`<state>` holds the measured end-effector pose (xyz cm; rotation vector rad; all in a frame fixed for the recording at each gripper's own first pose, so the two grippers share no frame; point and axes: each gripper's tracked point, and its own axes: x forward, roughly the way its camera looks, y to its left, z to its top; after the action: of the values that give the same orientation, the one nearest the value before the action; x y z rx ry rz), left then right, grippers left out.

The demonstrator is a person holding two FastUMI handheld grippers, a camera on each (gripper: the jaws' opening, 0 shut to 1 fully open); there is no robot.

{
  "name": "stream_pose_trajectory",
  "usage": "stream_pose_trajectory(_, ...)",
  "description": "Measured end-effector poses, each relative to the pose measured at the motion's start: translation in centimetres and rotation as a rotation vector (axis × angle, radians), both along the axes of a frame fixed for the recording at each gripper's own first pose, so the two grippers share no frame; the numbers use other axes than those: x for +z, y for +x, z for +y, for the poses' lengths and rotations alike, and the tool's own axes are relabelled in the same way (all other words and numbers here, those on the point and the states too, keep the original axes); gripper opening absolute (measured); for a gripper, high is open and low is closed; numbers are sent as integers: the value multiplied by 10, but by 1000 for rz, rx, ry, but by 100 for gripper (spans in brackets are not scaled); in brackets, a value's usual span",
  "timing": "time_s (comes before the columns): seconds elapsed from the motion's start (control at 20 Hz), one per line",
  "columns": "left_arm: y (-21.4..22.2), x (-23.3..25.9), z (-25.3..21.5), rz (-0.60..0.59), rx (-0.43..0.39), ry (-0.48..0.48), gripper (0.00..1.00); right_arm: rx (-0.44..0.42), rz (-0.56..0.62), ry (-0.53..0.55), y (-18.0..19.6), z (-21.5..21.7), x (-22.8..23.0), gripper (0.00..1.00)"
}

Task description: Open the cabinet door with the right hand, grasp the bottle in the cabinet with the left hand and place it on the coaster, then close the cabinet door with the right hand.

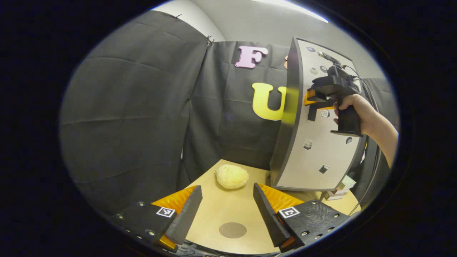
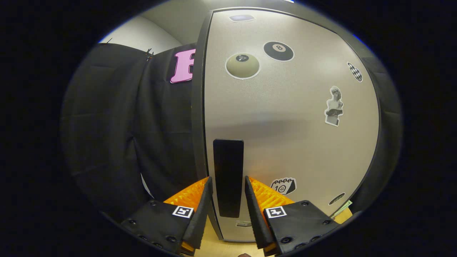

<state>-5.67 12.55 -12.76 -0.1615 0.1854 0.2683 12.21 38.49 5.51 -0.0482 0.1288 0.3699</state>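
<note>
Right gripper view, handle: I see the dark upright handle (image 2: 228,177) on the cabinet door (image 2: 285,117) standing between my right gripper (image 2: 227,200) fingers, which bracket it closely; I cannot tell whether both press on it
Door: it looks shut against the cabinet frame, so I judge the opening step is only at the grasp, the pull not yet made
Left gripper view, right gripper on the door: I see the right gripper (image 1: 314,103) and the hand (image 1: 360,114) holding it, at the door's (image 1: 314,157) handle side
Bottle: I see none; I take it to be behind the door
Coaster: the round dark coaster (image 1: 232,230) lies on the tabletop (image 1: 214,210), in front of the door and well apart from it, nothing on it
Left gripper: my left gripper (image 1: 227,207) hangs wide open and empty, above the coaster's side of the table
Nearby: a pale lumpy object (image 1: 232,176) rests just beside the door's foot
Left to do: pull the door, fetch the bottle, set it on the coaster, close up
</note>
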Motion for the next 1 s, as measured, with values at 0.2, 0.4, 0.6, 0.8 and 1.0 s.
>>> stream_pose_trajectory(0.2, -5, 0, 4, 1, 12, 4, 87, -40, 16, 14, 4, -3, -1, 38)
stream_pose_trajectory(0.4, -6, 1, 3, 0, 13, 11, 89, -30, 0, 27, 2, -3, -1, 29)
stream_pose_trajectory(0.6, -4, 0, -5, 2, 2, 10, 87, 24, 5, 42, -1, -4, -3, 23)
stream_pose_trajectory(0.8, -3, 2, -16, -7, -11, 13, 87, 69, 4, 24, -12, -6, -2, 18)
stream_pose_trajectory(1.0, -16, 6, -30, -9, -26, 35, 87, 128, 10, 24, -30, -12, -1, 18)
